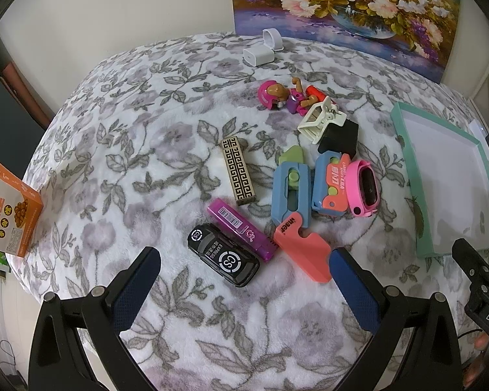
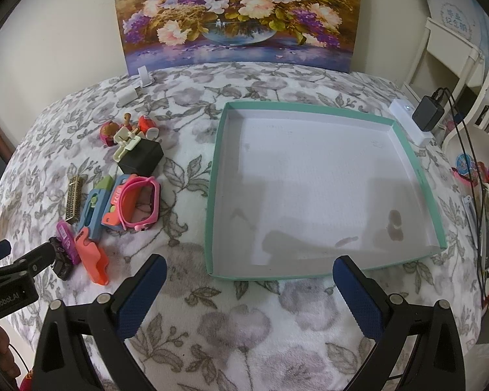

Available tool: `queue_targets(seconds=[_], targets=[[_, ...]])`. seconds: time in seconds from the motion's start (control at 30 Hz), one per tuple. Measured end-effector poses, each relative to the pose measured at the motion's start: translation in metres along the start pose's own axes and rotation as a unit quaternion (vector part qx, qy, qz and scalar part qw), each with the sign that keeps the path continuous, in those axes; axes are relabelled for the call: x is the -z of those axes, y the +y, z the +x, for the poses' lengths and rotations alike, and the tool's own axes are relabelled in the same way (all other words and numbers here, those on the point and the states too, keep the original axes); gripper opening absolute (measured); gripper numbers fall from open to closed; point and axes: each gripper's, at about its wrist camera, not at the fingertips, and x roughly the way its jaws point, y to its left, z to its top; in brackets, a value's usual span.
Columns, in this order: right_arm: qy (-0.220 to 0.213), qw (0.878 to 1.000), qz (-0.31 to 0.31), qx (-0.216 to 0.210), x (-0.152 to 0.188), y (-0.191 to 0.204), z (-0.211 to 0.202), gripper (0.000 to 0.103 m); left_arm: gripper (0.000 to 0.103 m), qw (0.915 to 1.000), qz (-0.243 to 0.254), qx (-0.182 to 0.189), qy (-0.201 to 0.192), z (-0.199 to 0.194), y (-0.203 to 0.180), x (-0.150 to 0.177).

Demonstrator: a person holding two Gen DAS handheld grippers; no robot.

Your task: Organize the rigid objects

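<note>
Nothing sorted yet: teal tray point(image 2: 419, 176) sits bare on the table, rigid bits piled to its left. Left hand-held gripper point(image 1: 244, 262) gapes wide w/ nothing held, just short of black stamp point(image 1: 223, 254); right hand-held gripper point(image 2: 249, 268) likewise wide & idle at tray's near edge. Next, prob.: drop left over stamp, close, carry to tray.

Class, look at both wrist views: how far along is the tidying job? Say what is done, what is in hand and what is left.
Nothing looks done: the teal tray holds no objects. Nothing is in hand either; the left gripper and the right gripper are both open. All the sorting is left: the black toy car, purple case, pink watch and the other small items lie on the floral blanket beside the tray.
</note>
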Motion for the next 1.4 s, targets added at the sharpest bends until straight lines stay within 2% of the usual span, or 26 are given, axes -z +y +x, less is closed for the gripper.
queue_targets(seconds=[1.4], targets=[[0.002,1.000,-0.002,-0.001,-0.0006,0.0013,0.0011,0.103,0.103,1.0000,0.001,-0.001,-0.003,-0.0028,-0.0028,-0.0020]])
